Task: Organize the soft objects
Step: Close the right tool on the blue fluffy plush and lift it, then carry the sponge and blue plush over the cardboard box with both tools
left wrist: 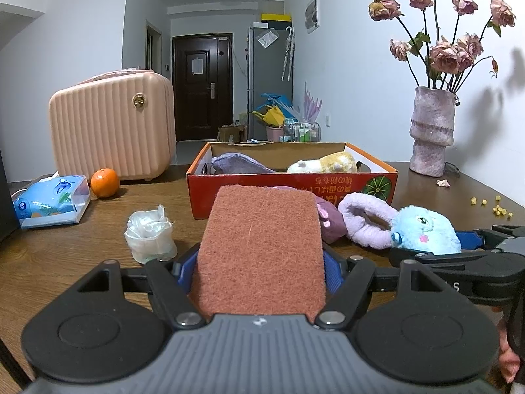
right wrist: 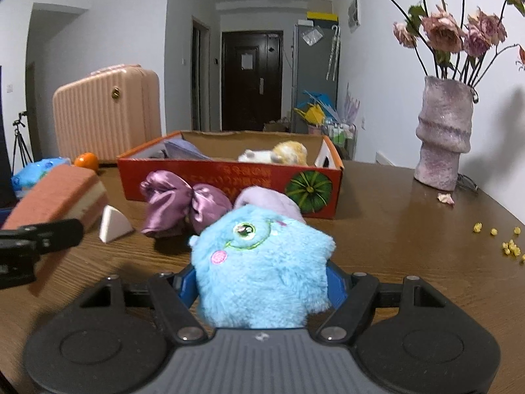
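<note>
Right wrist view: red box (right wrist: 229,177) holds yellow plush (right wrist: 292,152) and purple cloth (right wrist: 183,149)

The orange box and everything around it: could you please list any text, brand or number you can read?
Orange cardboard box, front: yellow East Asian characters, upside down, too blurred to read.
Tissue pack: printed label, illegible.
Right tool's arm: a single "S".
Door notice: unreadable.

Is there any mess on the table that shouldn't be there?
Yes. Small yellow bits lie scattered at the table's right edge, and a fallen petal sits by the vase, likely dropped from the wilted roses.
</note>
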`<state>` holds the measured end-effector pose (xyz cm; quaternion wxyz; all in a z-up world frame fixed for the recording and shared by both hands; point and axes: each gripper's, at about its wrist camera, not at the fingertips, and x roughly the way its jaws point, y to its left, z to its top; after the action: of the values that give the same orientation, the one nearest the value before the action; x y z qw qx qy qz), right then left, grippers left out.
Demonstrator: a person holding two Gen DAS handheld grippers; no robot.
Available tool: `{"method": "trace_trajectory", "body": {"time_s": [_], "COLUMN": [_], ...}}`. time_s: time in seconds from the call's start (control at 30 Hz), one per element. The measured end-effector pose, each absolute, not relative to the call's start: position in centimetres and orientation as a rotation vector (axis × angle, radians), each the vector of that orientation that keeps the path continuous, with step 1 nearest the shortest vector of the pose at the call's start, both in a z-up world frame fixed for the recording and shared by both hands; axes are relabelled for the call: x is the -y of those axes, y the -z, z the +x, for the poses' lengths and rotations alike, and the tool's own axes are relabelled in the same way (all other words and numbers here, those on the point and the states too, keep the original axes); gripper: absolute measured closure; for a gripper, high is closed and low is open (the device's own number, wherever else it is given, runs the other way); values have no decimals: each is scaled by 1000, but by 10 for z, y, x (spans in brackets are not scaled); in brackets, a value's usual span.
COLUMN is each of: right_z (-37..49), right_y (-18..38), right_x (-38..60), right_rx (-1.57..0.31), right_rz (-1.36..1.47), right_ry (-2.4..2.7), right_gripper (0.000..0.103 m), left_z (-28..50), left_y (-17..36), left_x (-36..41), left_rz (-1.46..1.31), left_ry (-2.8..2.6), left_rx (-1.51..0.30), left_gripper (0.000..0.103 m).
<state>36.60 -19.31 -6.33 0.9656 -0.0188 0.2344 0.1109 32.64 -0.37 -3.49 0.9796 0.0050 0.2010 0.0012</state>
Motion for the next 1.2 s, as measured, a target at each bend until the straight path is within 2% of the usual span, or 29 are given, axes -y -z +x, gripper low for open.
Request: {"method": "trace_trajectory", "body": {"time_s": [0.77, 1.2], "right_z": [343, 360], "right_y": [50, 43], "right_x": [161, 161], "right_rx": [-330, -215], "right_rz": [-42, -32], "right_ry": [-242, -218], "right_gripper": [30, 30], "left_z": [318, 339], "left_y": [24, 13], "left_x": [-5, -12], "left_rz": [-29, -44], "left_ry": [-10, -47], "left_rx": [-355, -327], "left_gripper": [30, 30]}}
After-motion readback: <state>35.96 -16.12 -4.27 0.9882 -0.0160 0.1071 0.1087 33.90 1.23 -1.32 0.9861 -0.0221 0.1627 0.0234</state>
